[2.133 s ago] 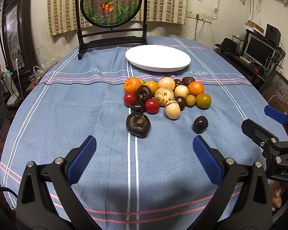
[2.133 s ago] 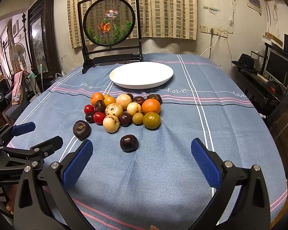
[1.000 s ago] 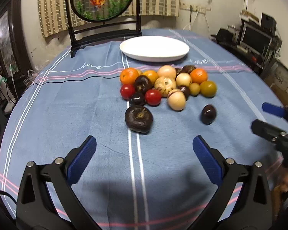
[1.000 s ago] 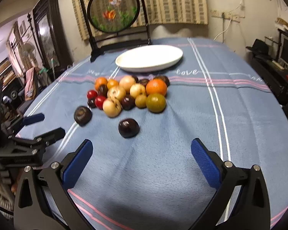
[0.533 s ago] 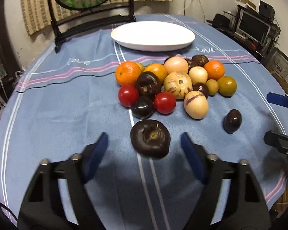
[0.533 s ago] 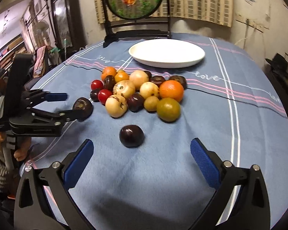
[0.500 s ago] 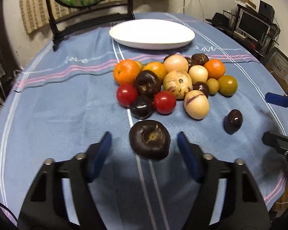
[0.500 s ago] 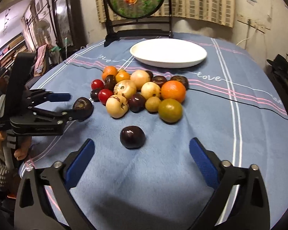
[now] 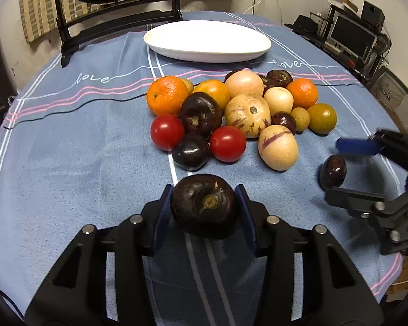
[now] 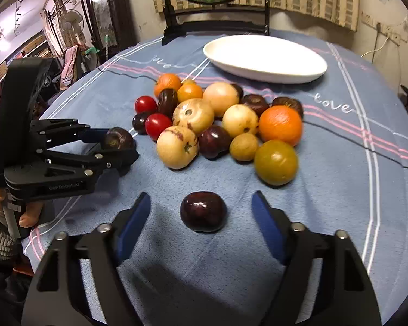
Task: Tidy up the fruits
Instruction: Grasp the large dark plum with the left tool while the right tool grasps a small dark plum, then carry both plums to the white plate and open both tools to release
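A dark purple mangosteen [image 9: 204,212] lies on the blue tablecloth in front of the fruit pile [image 9: 244,114]. My left gripper [image 9: 204,194] is closing around it, and both blue pads touch its sides; the right wrist view shows the same gripper [image 10: 122,142] at the left. A smaller dark plum [image 10: 203,211] lies apart from the pile. My right gripper [image 10: 201,198] straddles it, jaws closing, with a gap on each side. The pile holds oranges, red tomatoes, pale melons and dark fruits. Behind it stands an empty white plate [image 9: 206,40].
A black stand with a round fish panel [image 9: 117,21] rises at the table's far edge. A desk with monitors [image 9: 353,35] is off to the right. A person's hand [image 10: 30,217] holds the left gripper's handle. Bare cloth lies left of the pile.
Both grippers moved forward and down toward the fruit. The left jaws narrowed from wide open onto the mangosteen. The right jaws narrowed around the plum.
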Demonstrator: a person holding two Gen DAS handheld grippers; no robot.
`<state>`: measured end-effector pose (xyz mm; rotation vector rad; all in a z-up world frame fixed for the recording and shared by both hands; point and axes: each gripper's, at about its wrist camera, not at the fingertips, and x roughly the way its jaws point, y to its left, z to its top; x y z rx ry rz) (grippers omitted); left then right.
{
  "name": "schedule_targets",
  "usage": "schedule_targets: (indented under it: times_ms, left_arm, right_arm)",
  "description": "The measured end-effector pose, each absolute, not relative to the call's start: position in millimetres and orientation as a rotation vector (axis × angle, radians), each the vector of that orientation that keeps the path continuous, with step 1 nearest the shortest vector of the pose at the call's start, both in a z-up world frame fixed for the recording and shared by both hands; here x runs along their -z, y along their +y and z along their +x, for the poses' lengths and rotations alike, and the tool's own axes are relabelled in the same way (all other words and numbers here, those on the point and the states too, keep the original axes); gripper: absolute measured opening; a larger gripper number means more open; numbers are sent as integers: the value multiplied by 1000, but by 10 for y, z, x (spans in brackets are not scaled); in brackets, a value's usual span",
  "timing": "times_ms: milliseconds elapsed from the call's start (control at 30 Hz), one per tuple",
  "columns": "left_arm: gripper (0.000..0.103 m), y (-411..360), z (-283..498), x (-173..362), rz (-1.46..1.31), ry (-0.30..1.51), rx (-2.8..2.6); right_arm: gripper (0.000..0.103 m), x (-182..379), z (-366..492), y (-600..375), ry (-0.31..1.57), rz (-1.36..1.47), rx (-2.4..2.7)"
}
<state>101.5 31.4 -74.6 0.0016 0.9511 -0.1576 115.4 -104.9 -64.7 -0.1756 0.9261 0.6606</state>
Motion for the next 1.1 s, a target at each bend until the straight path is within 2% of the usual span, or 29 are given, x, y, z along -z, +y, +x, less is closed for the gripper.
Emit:
schedule_targets:
  times_ms: [267,467,700,800,1000,1100]
  left_arm:
    - [46,317,1020,752,-7,951,172]
    - [46,293,1012,731,4,933,188]
    - [46,321,1003,658,-16,923,178]
    - [46,322,1086,480,-11,914,181]
    - [46,286,1772,-83,12,837,155]
    - [46,256,2259,-101,-3,848,128]
  right_arm:
    - [42,747,1215,-1022,967,-169,-660]
    - [36,741,1206,-1042,967,-170,-657]
    - [36,687,1102,-1123,962,-141,-680]
    - [36,470,1174,-1216,919,-106,-676]
    - [36,-91,1787,-1280,815,-33,-642]
    - [36,-146,2349,-1198,810,1,-594]
